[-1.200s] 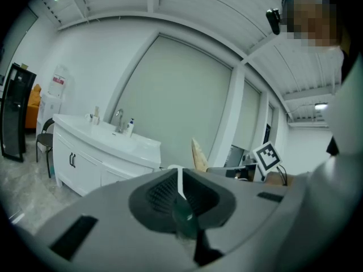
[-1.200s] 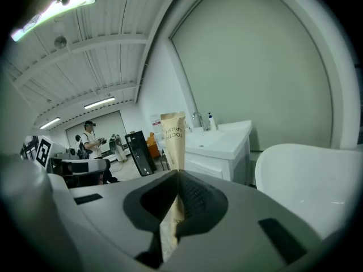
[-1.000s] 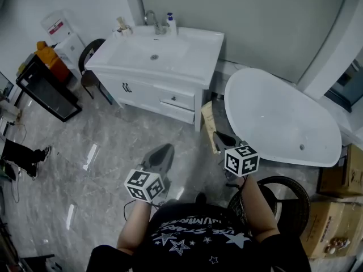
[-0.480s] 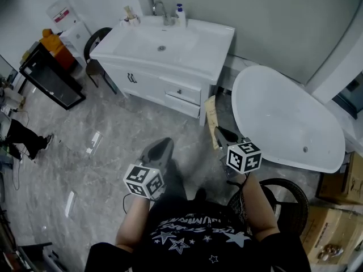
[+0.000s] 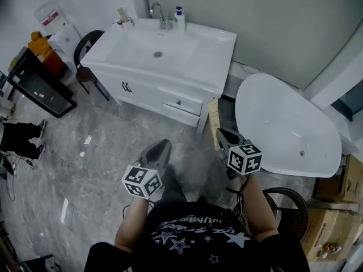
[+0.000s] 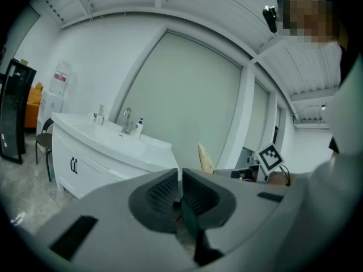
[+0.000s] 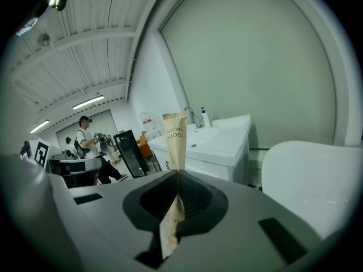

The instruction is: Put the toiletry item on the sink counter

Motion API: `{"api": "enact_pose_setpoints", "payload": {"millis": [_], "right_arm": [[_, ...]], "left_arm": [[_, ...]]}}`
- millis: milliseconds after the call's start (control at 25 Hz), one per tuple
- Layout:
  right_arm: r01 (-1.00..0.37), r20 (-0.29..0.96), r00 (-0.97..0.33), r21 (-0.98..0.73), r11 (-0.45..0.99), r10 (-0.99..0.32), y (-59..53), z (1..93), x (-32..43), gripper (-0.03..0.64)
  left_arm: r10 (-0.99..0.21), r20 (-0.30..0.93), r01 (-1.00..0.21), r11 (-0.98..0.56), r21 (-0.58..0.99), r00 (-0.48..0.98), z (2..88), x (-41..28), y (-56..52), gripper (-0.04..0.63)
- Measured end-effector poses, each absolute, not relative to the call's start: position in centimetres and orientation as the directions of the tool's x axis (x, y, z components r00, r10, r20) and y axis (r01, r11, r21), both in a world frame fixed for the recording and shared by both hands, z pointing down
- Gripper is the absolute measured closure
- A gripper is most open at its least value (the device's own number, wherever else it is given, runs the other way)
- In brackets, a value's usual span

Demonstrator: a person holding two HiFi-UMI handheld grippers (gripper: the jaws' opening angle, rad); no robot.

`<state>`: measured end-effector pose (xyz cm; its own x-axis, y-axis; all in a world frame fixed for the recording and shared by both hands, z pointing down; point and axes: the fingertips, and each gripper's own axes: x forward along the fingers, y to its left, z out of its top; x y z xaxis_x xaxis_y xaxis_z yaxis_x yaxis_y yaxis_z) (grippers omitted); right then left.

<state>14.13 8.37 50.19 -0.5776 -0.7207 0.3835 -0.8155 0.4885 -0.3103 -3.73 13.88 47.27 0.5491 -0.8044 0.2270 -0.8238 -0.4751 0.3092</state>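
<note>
Right hand-held gripper [image 7: 177, 174]: jaws closed on a toothbrush packet [image 7: 174, 137]. The paper sleeve stands upright out of the pads, with its lower end trailing beneath them. Left hand-held gripper [image 6: 180, 188]: jaws together, nothing made out between them. Both are carried low in front of the person, above the floor [image 5: 113, 146].

Change noted: over the last second the vanity has drawn slightly nearer in the head view. Judged: approach under way, placing not begun.

The packet is well apart from the table [image 5: 218, 44], where a tap [image 5: 157, 15], soap bottle [image 5: 180, 20] and cup [image 5: 125, 21] line the back edge.
</note>
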Motion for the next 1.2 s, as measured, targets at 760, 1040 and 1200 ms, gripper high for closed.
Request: {"api": "enact_pose_setpoints", "payload": {"millis": [760,1040,1200], "right_arm": [[-0.880,0.438,-0.472,-0.290,0.376,-0.766,-6.1,50.6,7.5,0.598],[-0.898,0.433,-0.432,-0.286,0.334,-0.791,-8.4,50.3,5.3,0.598],[-0.905,0.454,-0.417,-0.289,0.312,-0.788,-8.5,50.6,4.7,0.598]], "left_arm": [[-0.745,0.228,-0.768,-0.542,0.341,0.627,48.3,-13.0,-1.8,0.560],[-0.717,0.210,-0.736,-0.583,0.344,0.665,47.7,-15.1,-4.5,0.560],[-0.706,0.205,-0.725,-0.595,0.347,0.678,47.6,-16.0,-5.2,0.560]]}}
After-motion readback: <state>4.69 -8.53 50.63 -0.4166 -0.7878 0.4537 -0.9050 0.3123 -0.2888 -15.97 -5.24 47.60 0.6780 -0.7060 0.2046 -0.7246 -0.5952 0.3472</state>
